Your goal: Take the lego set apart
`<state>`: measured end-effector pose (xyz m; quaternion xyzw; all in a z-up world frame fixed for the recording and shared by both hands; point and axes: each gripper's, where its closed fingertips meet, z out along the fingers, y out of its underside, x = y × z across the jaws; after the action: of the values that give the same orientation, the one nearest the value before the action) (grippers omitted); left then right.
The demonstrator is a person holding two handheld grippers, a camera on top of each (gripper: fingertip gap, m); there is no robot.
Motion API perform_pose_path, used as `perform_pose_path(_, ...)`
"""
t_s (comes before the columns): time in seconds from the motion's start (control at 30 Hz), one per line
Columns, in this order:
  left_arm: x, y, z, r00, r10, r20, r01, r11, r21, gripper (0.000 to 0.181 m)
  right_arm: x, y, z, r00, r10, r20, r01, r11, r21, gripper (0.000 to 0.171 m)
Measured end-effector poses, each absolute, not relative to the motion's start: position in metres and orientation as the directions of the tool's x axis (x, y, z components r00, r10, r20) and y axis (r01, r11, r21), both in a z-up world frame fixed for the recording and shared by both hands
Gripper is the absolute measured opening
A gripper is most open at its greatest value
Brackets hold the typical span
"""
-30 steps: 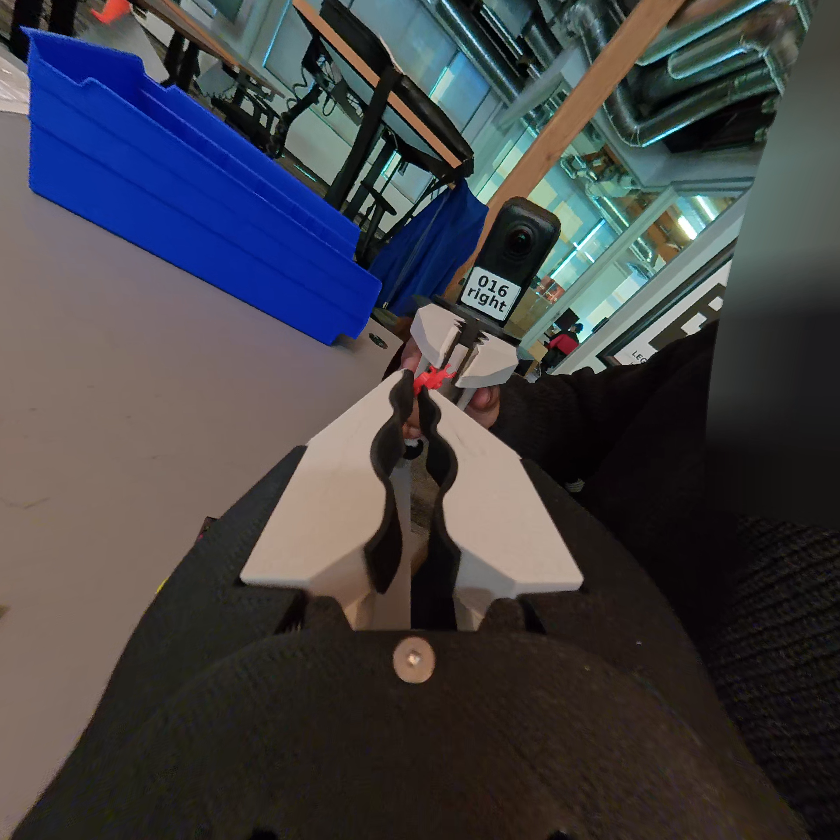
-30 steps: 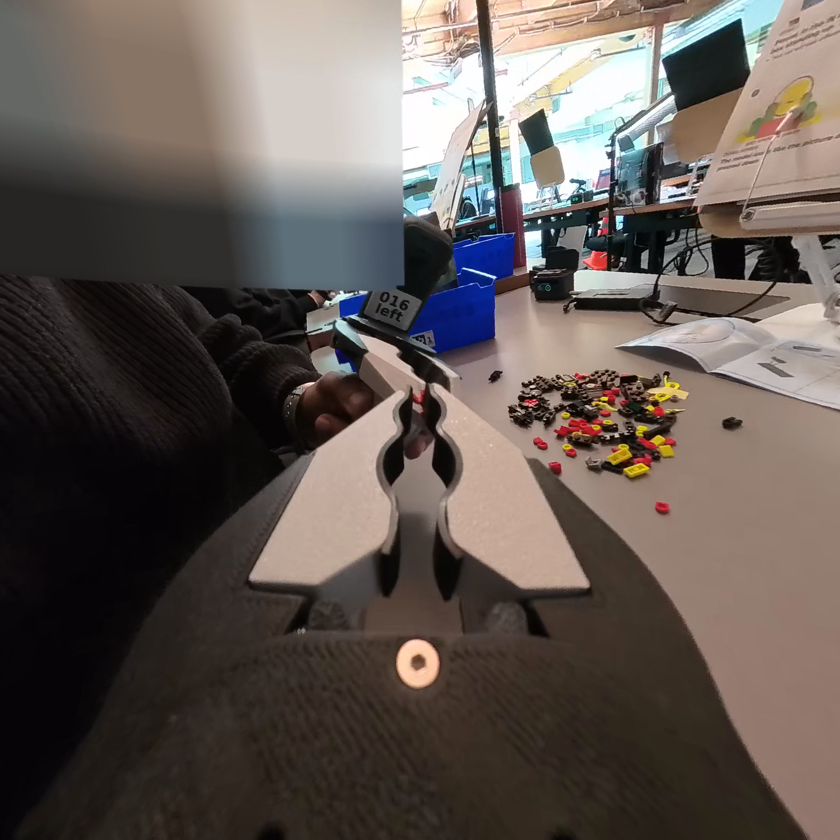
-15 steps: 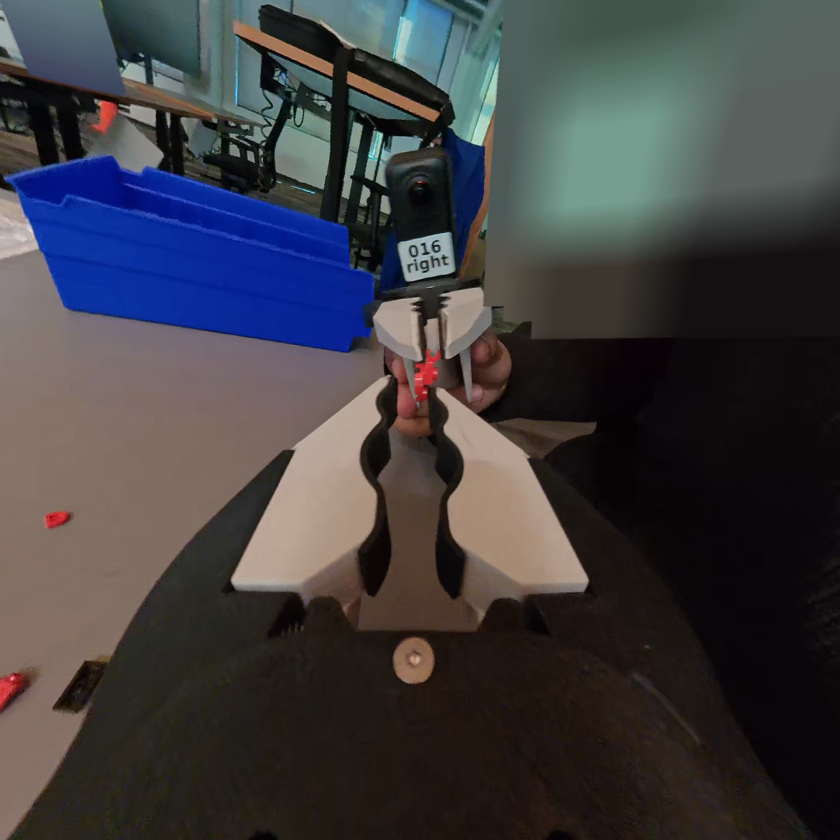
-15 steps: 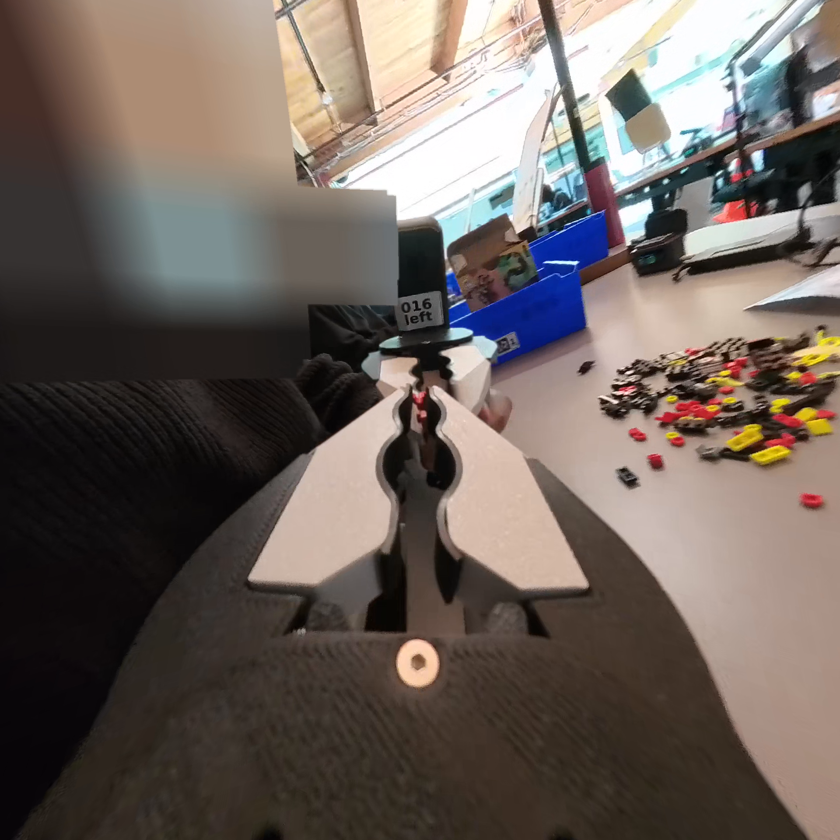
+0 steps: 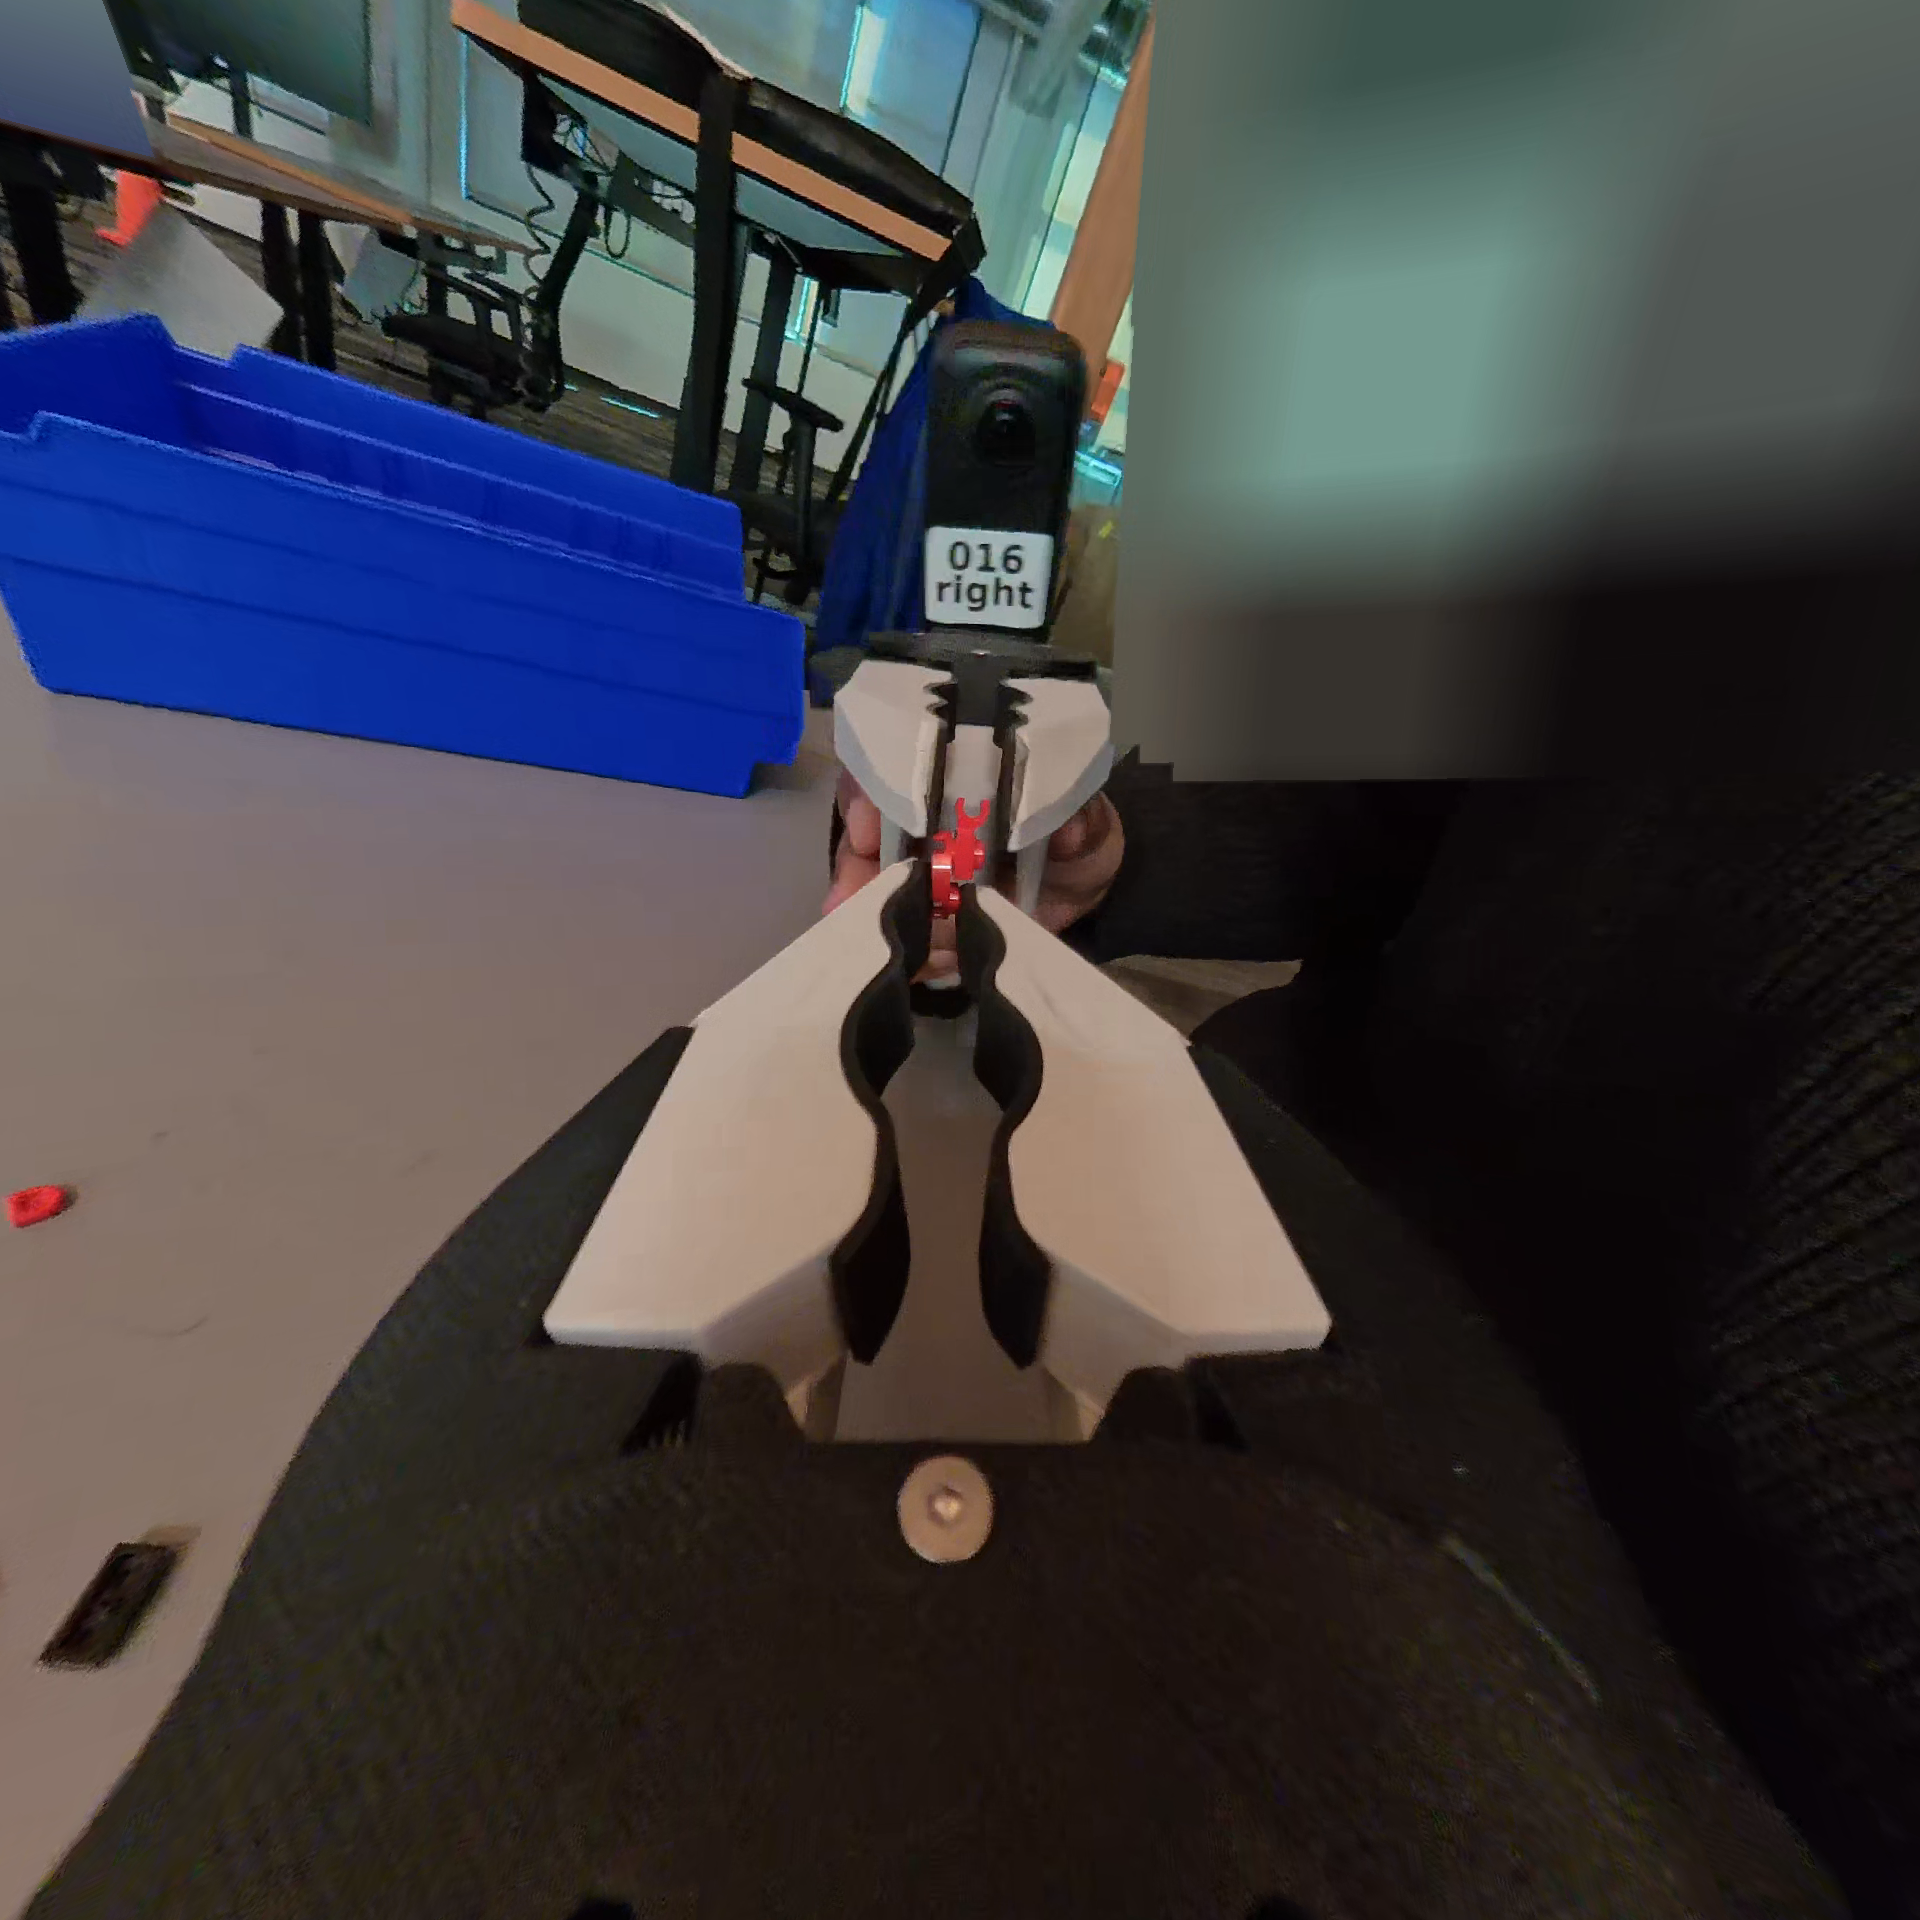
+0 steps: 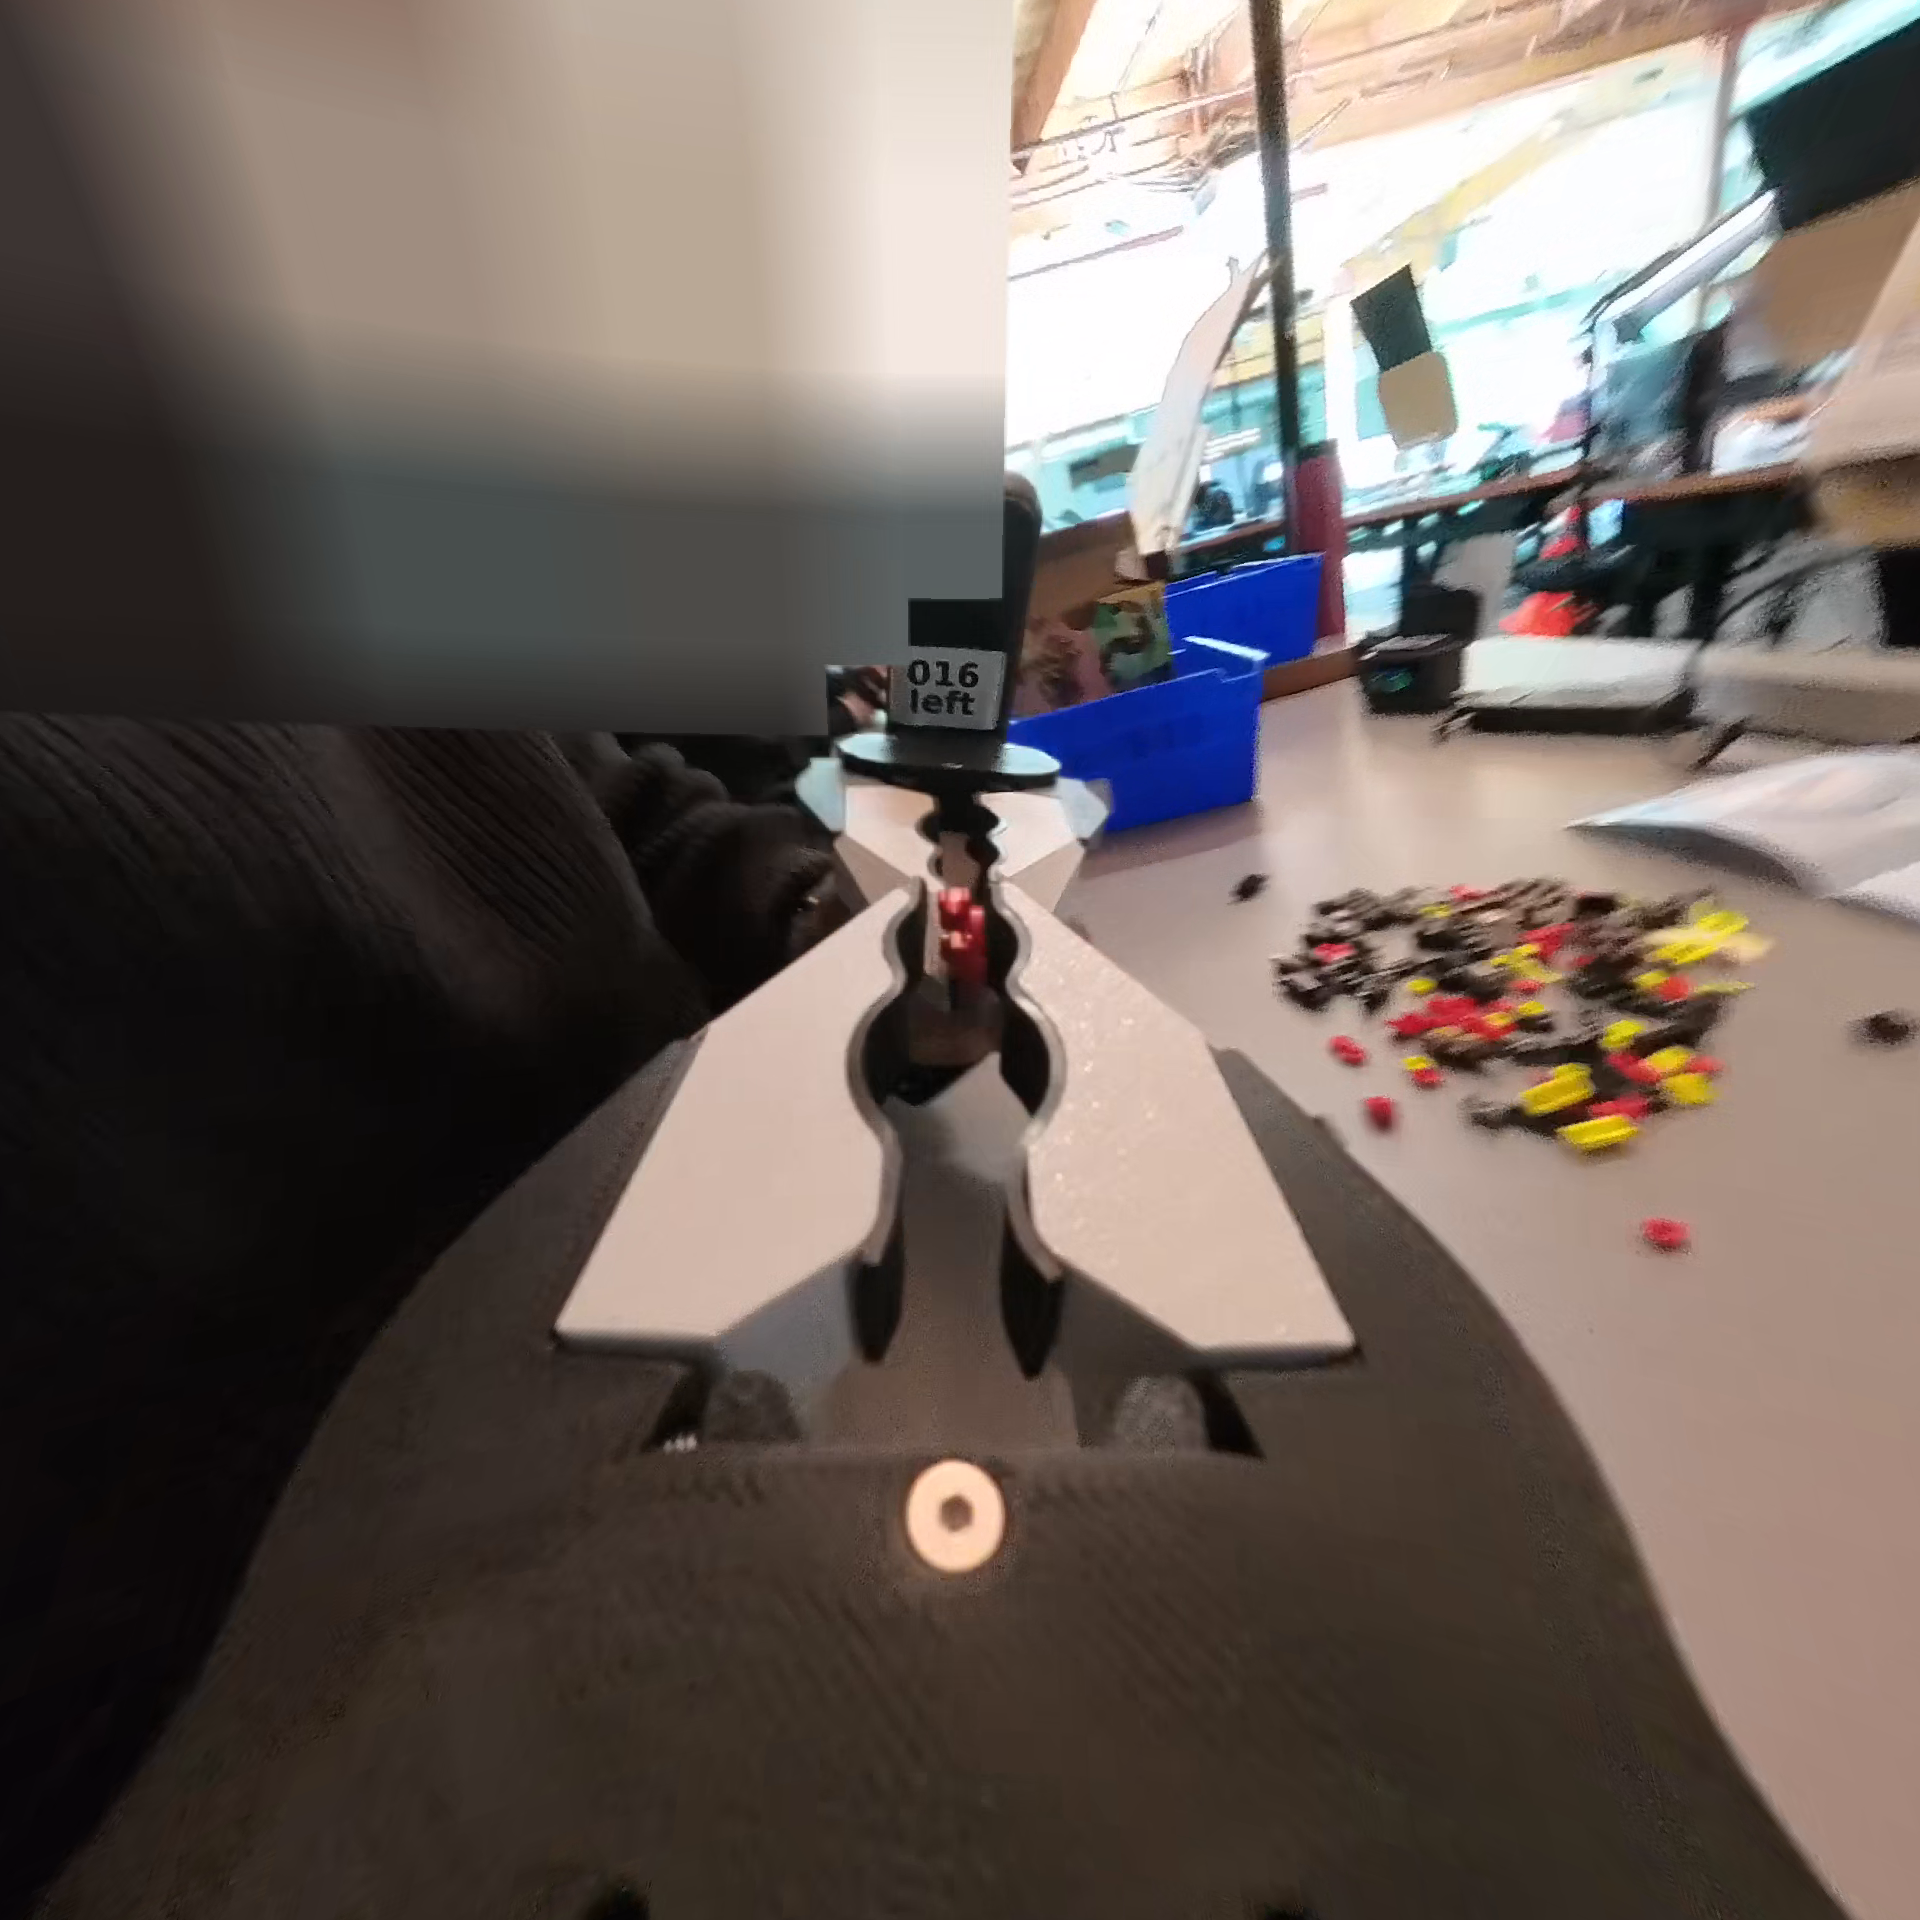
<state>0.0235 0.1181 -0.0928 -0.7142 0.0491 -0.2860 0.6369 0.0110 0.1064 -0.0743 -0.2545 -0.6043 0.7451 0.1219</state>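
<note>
Blue bins (image 5: 395, 613) on a grey table (image 5: 312, 935), paper sheets (image 6: 1766, 821) at its far side.

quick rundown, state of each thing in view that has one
left hand-held gripper: shut on the red lego piece, off the table
right hand-held gripper: shut on the same piece from the opposite side
red lego piece: gripped at both ends, in the air
pile of lego pieces: loose, scattered on the table
blue bin: open-topped, upright; contents hidden
</note>
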Motion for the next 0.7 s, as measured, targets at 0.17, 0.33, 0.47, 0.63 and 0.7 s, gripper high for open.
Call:
perform_pose_path(0.17, 0.022, 0.12, -0.092, 0.782, -0.426, 0.455, 0.401, -0.214, -0.89, 0.001, 0.009, 0.106, -0.075, -0.785, 0.619, -0.018, -0.036, -0.075, -0.997, 0.005)
perform_pose_path(0.33, 0.024, 0.122, -0.092, 0.691, -0.416, 0.591, 0.533, -0.26, -0.805, 0.002, 0.013, 0.1, -0.072, -0.807, 0.586, -0.067, 0.0, -0.112, -0.994, 0.004)
perform_pose_path(0.47, 0.008, 0.124, -0.088, 0.607, -0.409, 0.682, 0.642, -0.253, -0.724, 0.001, 0.017, 0.093, -0.073, -0.831, 0.553, -0.066, 0.027, -0.078, -0.997, 0.005)
perform_pose_path(0.63, 0.007, 0.122, -0.09, 0.653, -0.396, 0.646, 0.602, -0.247, -0.76, 0.002, 0.005, 0.118, -0.067, -0.781, 0.611, -0.127, 0.032, -0.164, -0.986, 0.004)
perform_pose_path(0.7, 0.004, 0.124, -0.095, 0.672, -0.374, 0.639, 0.589, -0.254, -0.767, 0.002, -0.001, 0.124, -0.072, -0.767, 0.609, -0.203, 0.079, -0.225, -0.971, 0.004)
